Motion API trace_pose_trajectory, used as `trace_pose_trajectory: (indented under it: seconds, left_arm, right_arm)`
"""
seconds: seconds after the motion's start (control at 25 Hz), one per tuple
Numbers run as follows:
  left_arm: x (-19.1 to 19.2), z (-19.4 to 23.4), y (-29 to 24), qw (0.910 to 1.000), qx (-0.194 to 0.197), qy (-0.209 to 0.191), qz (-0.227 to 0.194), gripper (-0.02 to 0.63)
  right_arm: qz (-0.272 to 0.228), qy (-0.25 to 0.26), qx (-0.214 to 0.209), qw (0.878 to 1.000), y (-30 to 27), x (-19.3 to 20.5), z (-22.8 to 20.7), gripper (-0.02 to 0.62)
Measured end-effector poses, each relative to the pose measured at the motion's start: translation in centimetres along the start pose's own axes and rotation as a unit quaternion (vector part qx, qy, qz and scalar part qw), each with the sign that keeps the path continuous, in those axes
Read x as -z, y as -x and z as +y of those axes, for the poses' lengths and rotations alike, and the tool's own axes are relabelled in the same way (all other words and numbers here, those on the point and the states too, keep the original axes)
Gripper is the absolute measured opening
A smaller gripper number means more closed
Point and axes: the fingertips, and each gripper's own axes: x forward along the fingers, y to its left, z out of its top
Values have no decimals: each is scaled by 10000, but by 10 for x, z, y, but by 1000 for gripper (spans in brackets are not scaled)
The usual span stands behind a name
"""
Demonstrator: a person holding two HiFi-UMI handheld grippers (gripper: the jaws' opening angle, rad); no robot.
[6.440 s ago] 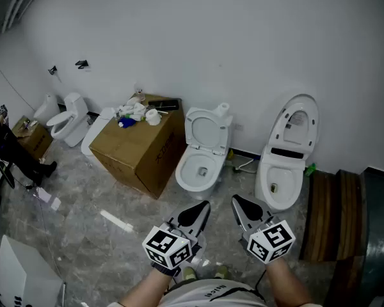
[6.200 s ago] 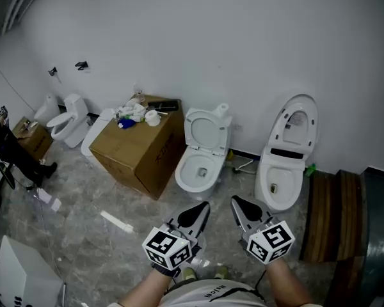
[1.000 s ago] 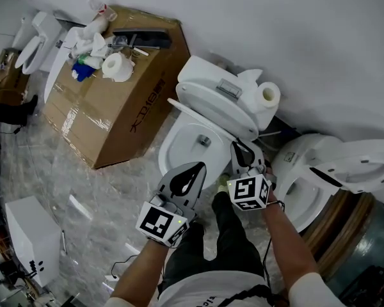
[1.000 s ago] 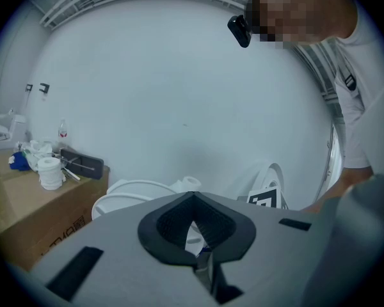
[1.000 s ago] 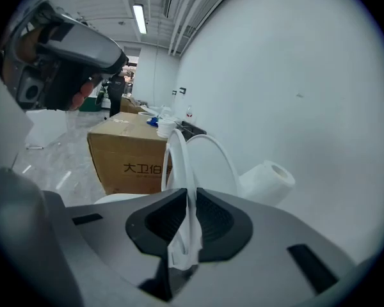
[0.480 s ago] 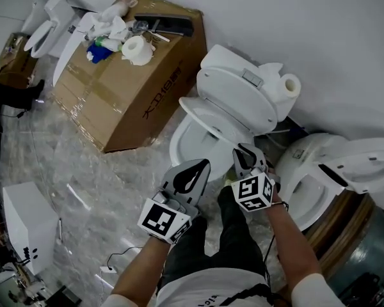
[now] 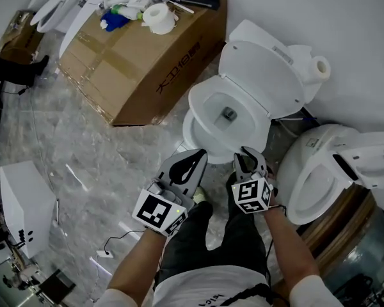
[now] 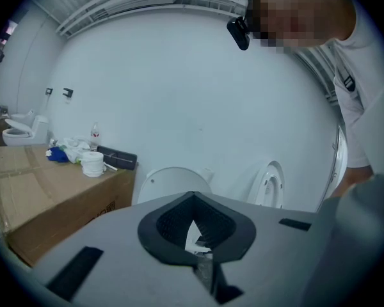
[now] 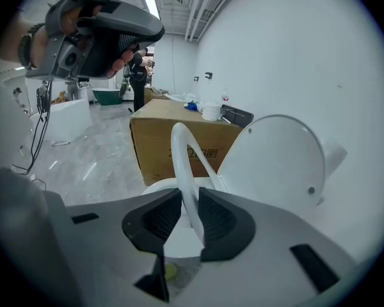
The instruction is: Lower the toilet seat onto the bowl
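The white toilet's lid point(image 7: 269, 69) stands up against the tank. Its seat ring point(image 9: 179, 152) slopes down over the bowl point(image 7: 195, 139). My right gripper point(image 7: 246, 153) is at the front edge of the seat ring point(image 7: 198, 104). In the right gripper view the ring's rim runs between the jaws of the right gripper point(image 9: 191, 194). They have just been opening, and both pads still lie against it. My left gripper point(image 7: 201, 152) hovers shut and empty left of the bowl's front. In its own view the left gripper point(image 8: 192, 197) points at the lid point(image 8: 173, 178).
A cardboard box point(image 7: 134, 56) with a paper roll point(image 7: 159, 18) and clutter stands left of the toilet. A second toilet point(image 7: 307, 178) with a raised lid is close on the right. My dark trouser legs point(image 7: 205, 235) are below the grippers. A white box point(image 7: 19, 203) sits at the left.
I have gone from standing back to right in front of the toilet. Within the last second the seat has swung down away from the lid, with the right gripper at its front edge, and both grippers have sunk.
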Motion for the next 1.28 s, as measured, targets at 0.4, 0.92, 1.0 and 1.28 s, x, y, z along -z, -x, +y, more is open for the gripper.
trace_pose_trajectory:
  seconds: [0.4,0.92,1.0,1.28]
  left_arm:
    - [54,33,41,9996,19,-17,268,9]
    - [140,62,58,9986,-16,144,508,9]
    - [155,65,57,9982,-16,162,571,9]
    - [185,79,54,9977,-106,235,629,9]
  right_arm:
    - [238,266,-293,9989,-37,51,84,115]
    - [688,733,-838,9914,-107,129,162,152]
    - [773,759,-940,9897,-119,142,171,156]
    - [1103,832,-1289,9820,-156,180,190,161]
